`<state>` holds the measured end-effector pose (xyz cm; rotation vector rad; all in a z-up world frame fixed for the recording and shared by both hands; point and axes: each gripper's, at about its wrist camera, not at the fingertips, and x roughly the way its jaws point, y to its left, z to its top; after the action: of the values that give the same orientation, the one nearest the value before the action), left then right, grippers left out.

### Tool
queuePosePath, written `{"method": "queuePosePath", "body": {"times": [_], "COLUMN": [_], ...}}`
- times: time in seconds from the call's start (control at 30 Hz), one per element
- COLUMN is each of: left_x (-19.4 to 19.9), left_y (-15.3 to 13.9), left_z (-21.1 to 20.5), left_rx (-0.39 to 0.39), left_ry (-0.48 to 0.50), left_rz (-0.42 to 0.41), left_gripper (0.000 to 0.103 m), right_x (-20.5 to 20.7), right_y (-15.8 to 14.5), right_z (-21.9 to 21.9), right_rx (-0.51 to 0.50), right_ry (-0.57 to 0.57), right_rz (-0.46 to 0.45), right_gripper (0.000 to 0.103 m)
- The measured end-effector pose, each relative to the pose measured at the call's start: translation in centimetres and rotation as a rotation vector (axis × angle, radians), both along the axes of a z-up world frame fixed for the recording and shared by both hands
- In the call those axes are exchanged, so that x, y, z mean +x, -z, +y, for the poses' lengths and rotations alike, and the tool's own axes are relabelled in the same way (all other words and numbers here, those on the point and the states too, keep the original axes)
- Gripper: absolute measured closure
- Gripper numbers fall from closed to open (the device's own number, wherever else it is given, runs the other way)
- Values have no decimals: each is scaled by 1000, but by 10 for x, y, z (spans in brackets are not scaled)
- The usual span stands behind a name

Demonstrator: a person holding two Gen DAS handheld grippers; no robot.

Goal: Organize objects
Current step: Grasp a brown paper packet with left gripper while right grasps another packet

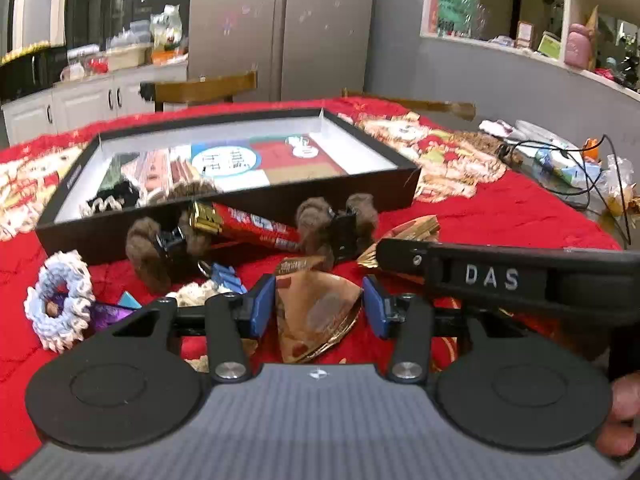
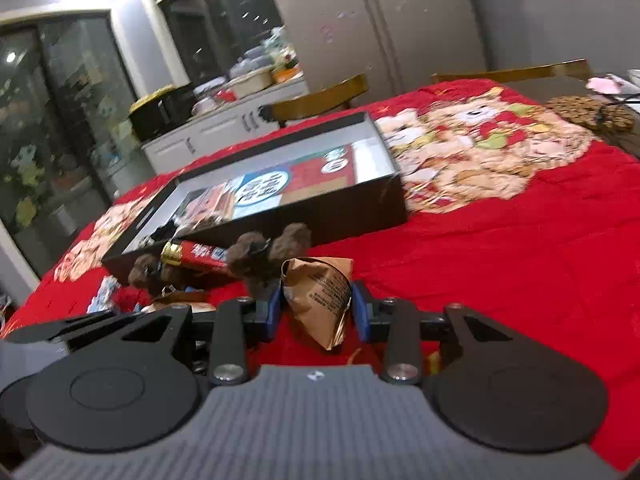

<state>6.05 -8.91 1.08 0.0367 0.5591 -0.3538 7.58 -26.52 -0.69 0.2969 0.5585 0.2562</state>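
Currently the right gripper [image 2: 316, 312] is clenched on a brown triangular packet [image 2: 320, 300]: both blue pads [image 2: 362, 312] press against its sides. This packet is creased kraft-coloured foil with fine dark print on its face and a gold inner edge at its lower corner; it hangs point-down just above the red quilted cloth [image 2: 520, 272] covering the table.

The left gripper [image 1: 319, 308] stands partly open around a second brown triangular packet [image 1: 316, 316], which lies flat on the cloth between the pads; whether the pads touch it cannot be told. That packet shows a faded round mark and a gold rim along its curved edge.

Behind both grippers, a shallow black box [image 1: 248, 208] with a white inner wall sits toward the far side of the cloth, holding coloured cards and crocheted items at its left end. A red snack bar [image 1: 256, 226] with a gold end leans against the box's near wall, between two brown fuzzy hair clips [image 1: 336, 228]. A white and blue crocheted scrunchie [image 1: 60, 304] lies near the cloth's left edge.
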Motion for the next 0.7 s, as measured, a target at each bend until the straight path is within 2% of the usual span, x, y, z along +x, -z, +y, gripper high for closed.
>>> {"method": "queuePosePath", "body": {"times": [0.1, 0.23, 0.53, 0.7], "left_x": [-9, -13, -10, -6], "left_y": [-4, -6, -5, -3], "left_z": [-3, -4, -2, 1], "left_rx": [13, 19, 6, -10], "left_ry": [11, 17, 21, 20], "left_rz": [-49, -72, -40, -25], "left_gripper": [49, 49, 51, 60], "right_x": [-3, -7, -11, -4], "right_y": [-1, -3, -6, -10], "right_z": [-6, -6, -9, -6], "right_rx": [30, 31, 51, 54], "right_ry": [9, 8, 10, 24], "right_rz": [-14, -40, -64, -67], "right_gripper": [64, 64, 64, 64]}}
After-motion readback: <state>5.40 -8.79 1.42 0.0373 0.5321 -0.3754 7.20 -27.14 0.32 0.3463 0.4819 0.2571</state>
